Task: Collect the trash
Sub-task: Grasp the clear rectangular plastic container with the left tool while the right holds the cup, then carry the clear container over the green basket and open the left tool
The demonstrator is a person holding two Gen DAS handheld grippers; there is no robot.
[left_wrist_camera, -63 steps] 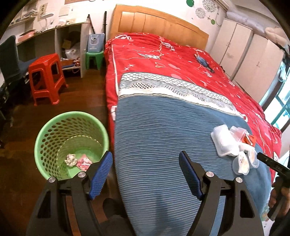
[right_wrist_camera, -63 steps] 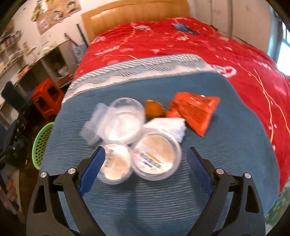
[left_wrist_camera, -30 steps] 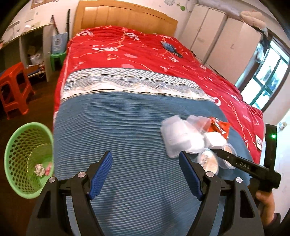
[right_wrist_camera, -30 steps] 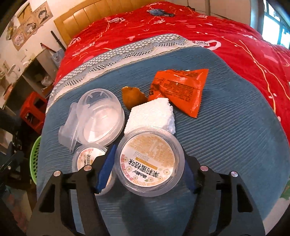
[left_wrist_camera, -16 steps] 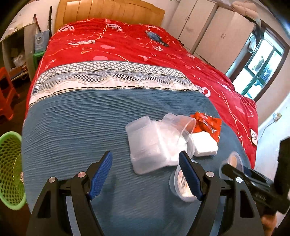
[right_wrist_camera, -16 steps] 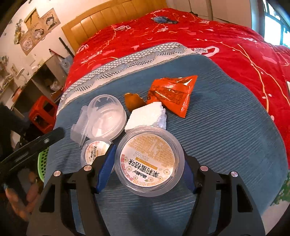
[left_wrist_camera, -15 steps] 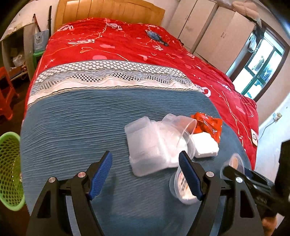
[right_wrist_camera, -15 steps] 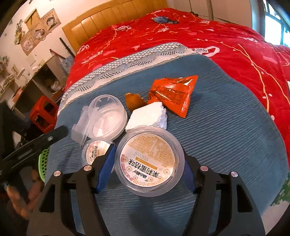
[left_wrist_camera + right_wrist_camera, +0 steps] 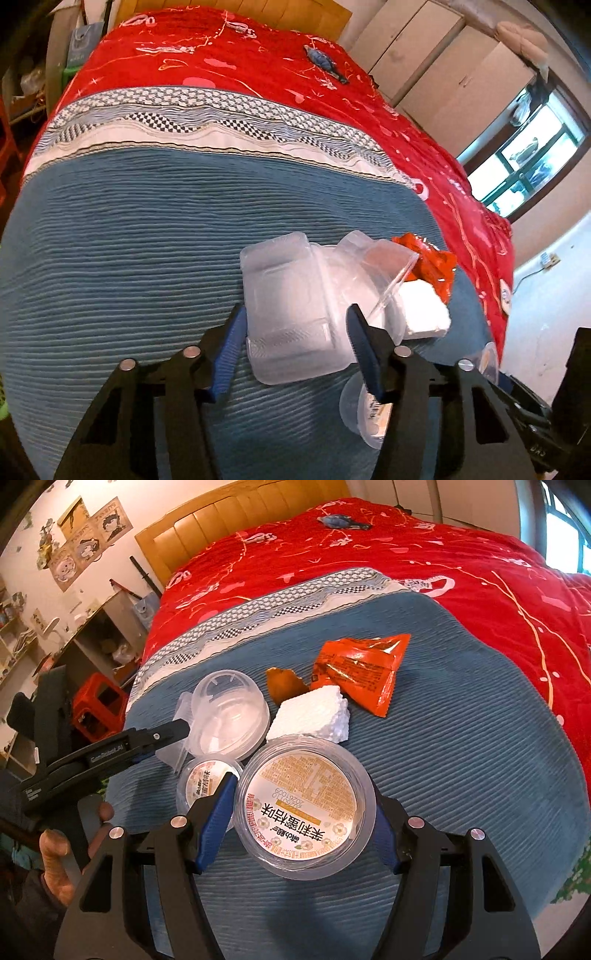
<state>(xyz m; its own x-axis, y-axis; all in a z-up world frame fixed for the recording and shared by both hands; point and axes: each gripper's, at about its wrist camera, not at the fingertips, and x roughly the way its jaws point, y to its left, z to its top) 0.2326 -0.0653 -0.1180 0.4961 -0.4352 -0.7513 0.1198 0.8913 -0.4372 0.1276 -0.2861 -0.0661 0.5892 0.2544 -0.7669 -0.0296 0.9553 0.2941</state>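
R gripper [image 9: 302,825] nearest in its own view, jaws clamped on large round labelled tub [image 9: 302,806], blue pads pressed vs both sides of rim, tub lifted off or just above blue blanket [image 9: 461,746]: can't tell which. Small labelled tub [image 9: 201,781] just left of it, partly behind left pad. L gripper [image 9: 297,352] in left wrist view, jaws at medium width around near end of clear rectangular lid/tray [image 9: 291,314], pads right at its sides, contact not certain; same gripper seen from the side in right wrist view, tips reaching in at clear plastics, held by a bare hand [image 9: 61,853]. Beyond: clear round container [image 9: 229,716] lying by the tray, white foam block [image 9: 310,714] touching large tub's far edge, brown scrap [image 9: 282,683] just behind foam, orange snack wrapper [image 9: 360,670] to the right of scrap. All trash on blue blanket at foot end of bed. Farther: patterned white/checked band [image 9: 207,118], then red duvet [image 9: 240,62] w/ small blue object [image 9: 325,62] on it, wooden headboard [image 9: 236,517] at back. Red stool [image 9: 98,703] on floor left of bed, wardrobes [image 9: 443,70] and window [image 9: 524,158] far right in left wrist view.
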